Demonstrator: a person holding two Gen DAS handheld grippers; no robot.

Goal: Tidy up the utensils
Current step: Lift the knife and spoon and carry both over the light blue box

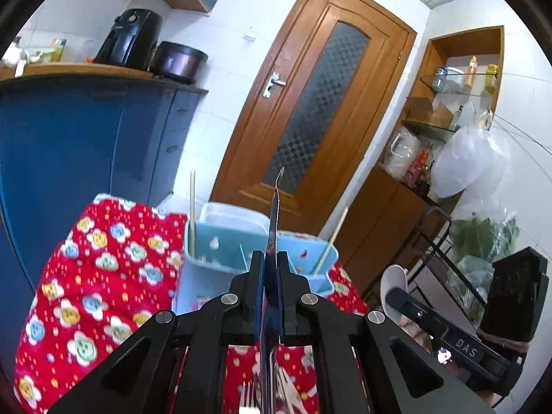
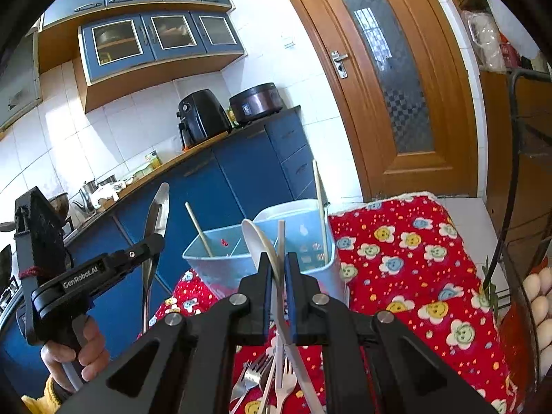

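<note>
My left gripper [image 1: 271,258] is shut on a metal spoon [image 1: 274,214], held edge-on above the table; in the right wrist view the spoon [image 2: 157,220] stands upright in the left gripper [image 2: 151,241]. My right gripper [image 2: 277,262] is shut on a white plastic spoon [image 2: 258,241], bowl up. A light blue utensil holder [image 2: 310,241] stands just beyond both grippers, with wooden chopsticks [image 2: 321,207] in it; it also shows in the left wrist view [image 1: 220,241]. Loose forks [image 2: 255,376] lie on the cloth below.
The table wears a red flowered cloth [image 2: 414,258]. A white tub [image 1: 234,214] stands behind the holder. Blue cabinets [image 1: 86,145] lie to the left, a wooden door [image 1: 310,103] behind. A wire rack [image 2: 517,172] and eggs [image 2: 538,296] are at the right.
</note>
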